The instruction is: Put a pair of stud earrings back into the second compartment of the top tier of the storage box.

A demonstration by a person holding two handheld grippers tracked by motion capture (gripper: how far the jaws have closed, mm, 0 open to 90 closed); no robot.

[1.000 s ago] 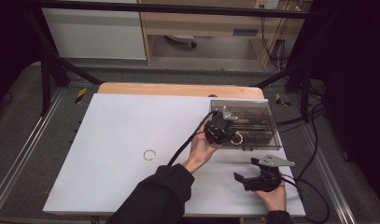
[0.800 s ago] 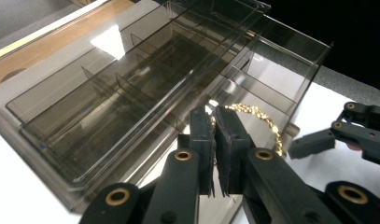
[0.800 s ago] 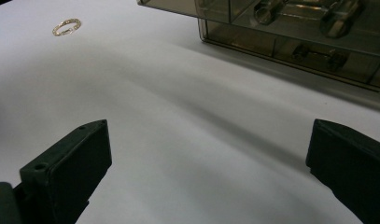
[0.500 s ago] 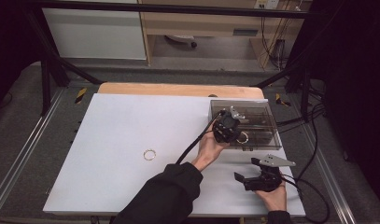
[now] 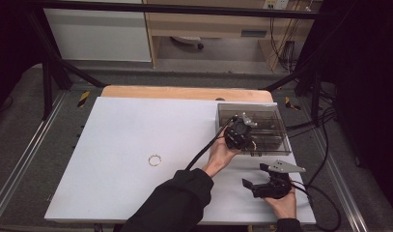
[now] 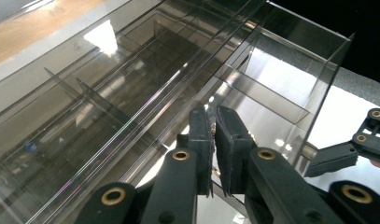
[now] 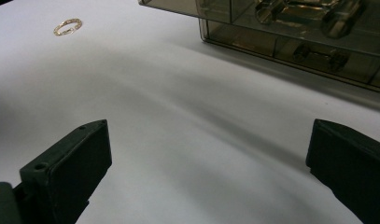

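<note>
While the left gripper (image 6: 214, 140) hangs over the near edge of the clear box (image 5: 271, 126), its jaws stand nearly closed on a thin gold piece. Right gripper (image 7: 208, 168) rests on the table (image 5: 126, 130), jaws wide, empty. Ring (image 5: 155, 160) lies well apart.

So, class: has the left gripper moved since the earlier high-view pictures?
Yes. The left gripper has shifted rightward and slightly toward the person, further over the clear compartment box, which has stayed put on the white table.

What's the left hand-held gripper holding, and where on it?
A thin gold piece, hard to identify, pinched at its edge by the left hand-held gripper over the clear box.
</note>
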